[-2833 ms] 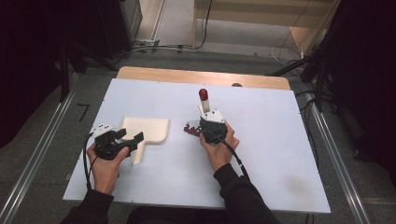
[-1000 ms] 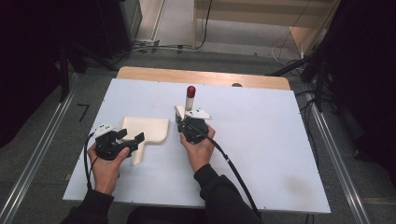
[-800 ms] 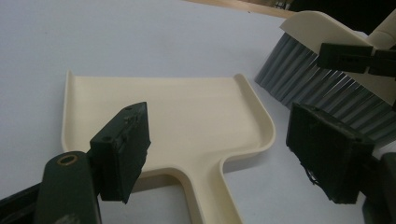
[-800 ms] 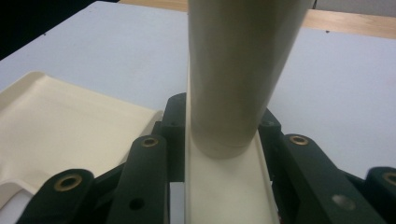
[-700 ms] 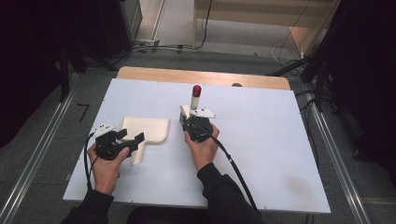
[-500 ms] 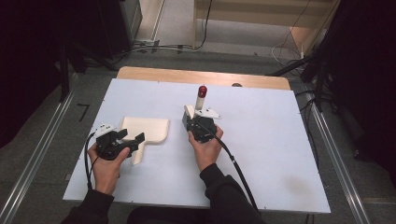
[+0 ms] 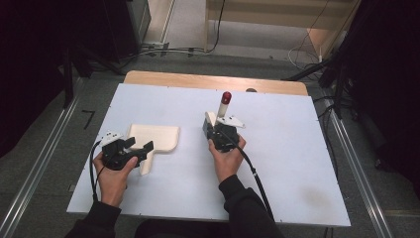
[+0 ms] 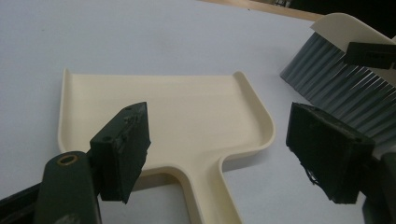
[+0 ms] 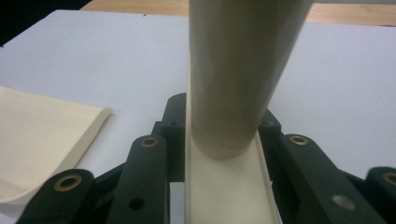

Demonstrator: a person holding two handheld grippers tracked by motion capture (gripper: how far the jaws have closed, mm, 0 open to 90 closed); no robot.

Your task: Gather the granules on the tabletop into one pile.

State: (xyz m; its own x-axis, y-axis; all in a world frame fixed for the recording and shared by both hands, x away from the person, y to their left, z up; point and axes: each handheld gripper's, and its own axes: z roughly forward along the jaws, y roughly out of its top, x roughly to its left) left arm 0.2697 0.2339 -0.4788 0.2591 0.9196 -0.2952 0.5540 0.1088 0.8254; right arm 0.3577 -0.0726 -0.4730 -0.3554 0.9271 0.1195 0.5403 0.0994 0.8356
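A cream dustpan (image 7: 153,136) lies flat on the white table (image 7: 297,148), its handle pointing toward the person. My left gripper (image 7: 141,146) is open at that handle, one jaw on each side, and the pads do not touch it. In the left gripper view the dustpan (image 8: 159,107) fills the middle between my left gripper's (image 8: 219,140) jaws. My right gripper (image 7: 220,124) is shut on a cream brush with a red-tipped handle (image 7: 227,96), held upright right of the pan. Its grey bristles (image 8: 336,88) show beside the pan. The handle (image 9: 243,70) rises between my right gripper's (image 9: 223,119) jaws.
A wooden strip (image 7: 213,82) runs along the table's far edge. Metal rails (image 7: 351,163) flank both sides of the table. A corner of the dustpan (image 9: 42,135) lies left of the brush in the right gripper view.
The right hand has carried the brush to the right, away from the dustpan's edge. The left hand and the dustpan have stayed where they were.
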